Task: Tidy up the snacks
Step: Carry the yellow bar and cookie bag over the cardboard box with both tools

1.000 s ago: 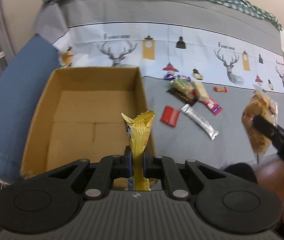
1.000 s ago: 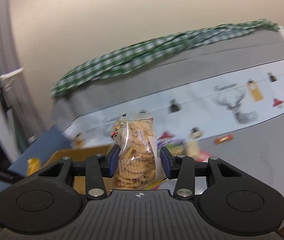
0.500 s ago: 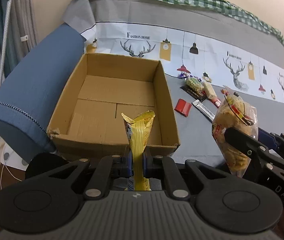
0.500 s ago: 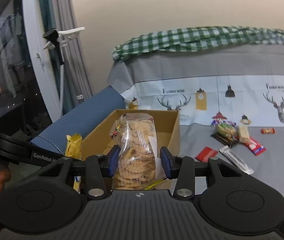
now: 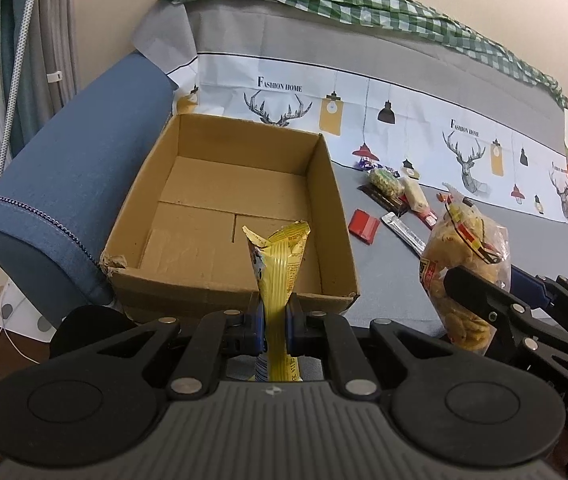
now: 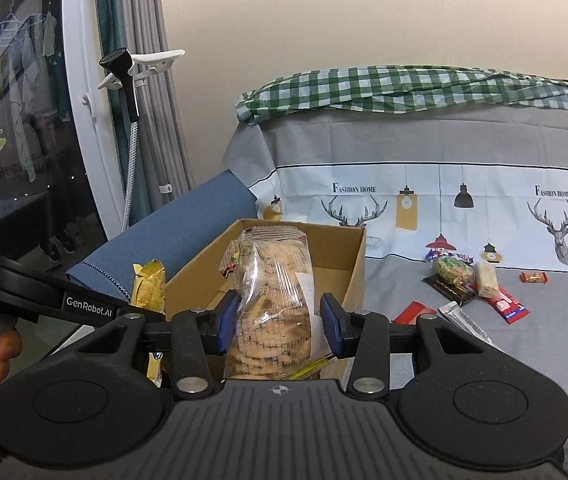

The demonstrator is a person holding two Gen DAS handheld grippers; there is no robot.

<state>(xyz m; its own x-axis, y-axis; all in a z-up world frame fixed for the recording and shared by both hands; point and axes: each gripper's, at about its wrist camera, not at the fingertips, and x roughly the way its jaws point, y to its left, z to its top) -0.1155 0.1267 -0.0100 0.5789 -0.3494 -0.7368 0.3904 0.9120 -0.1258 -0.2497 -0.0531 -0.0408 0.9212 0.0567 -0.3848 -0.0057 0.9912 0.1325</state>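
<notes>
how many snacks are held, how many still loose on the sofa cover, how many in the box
Held in grippers: 2, yellow packet in left gripper, clear cookie bag in right gripper
Loose on the sofa cover: 7 that I can tell apart
In the cardboard box: 0
Total: 9

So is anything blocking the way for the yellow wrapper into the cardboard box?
Nothing visible. The yellow wrapper, clamped in the left gripper, sits just short of the cardboard box; only its near wall lies ahead.
</notes>
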